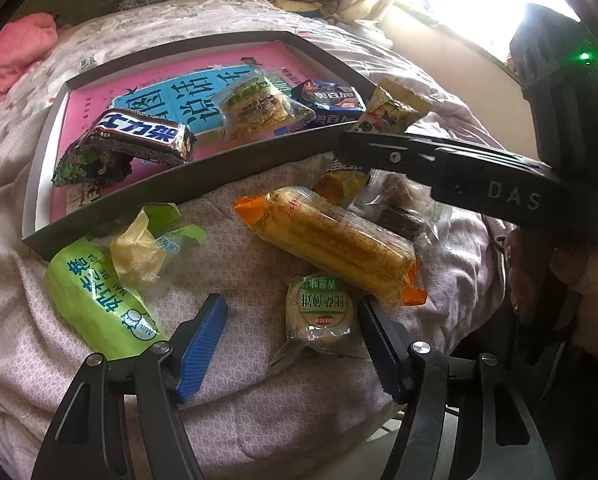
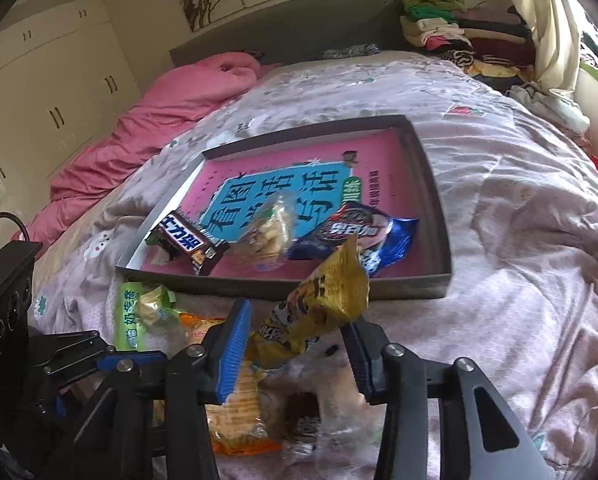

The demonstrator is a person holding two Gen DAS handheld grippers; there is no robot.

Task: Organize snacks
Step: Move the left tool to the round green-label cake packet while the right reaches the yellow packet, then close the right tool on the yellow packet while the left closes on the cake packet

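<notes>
Quilted bed (image 2: 519, 208), yellow snack packet (image 2: 327, 300) between right hand-held gripper (image 2: 295, 344) jaws

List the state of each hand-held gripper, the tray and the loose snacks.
Left hand-held gripper: open, holding nothing.
Right hand-held gripper: shut on yellow packet, which stands tilted upward.
Tray: flat on the bed, three snacks inside.
Round cake: wrapped, lying between the left fingers.
Orange pack: sealed, on the bed outside the tray.

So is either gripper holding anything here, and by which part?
The right gripper holds the yellow packet by its lower end, the rest sticking up over the near rim of the tray. The left gripper is open, holding nothing.
</notes>
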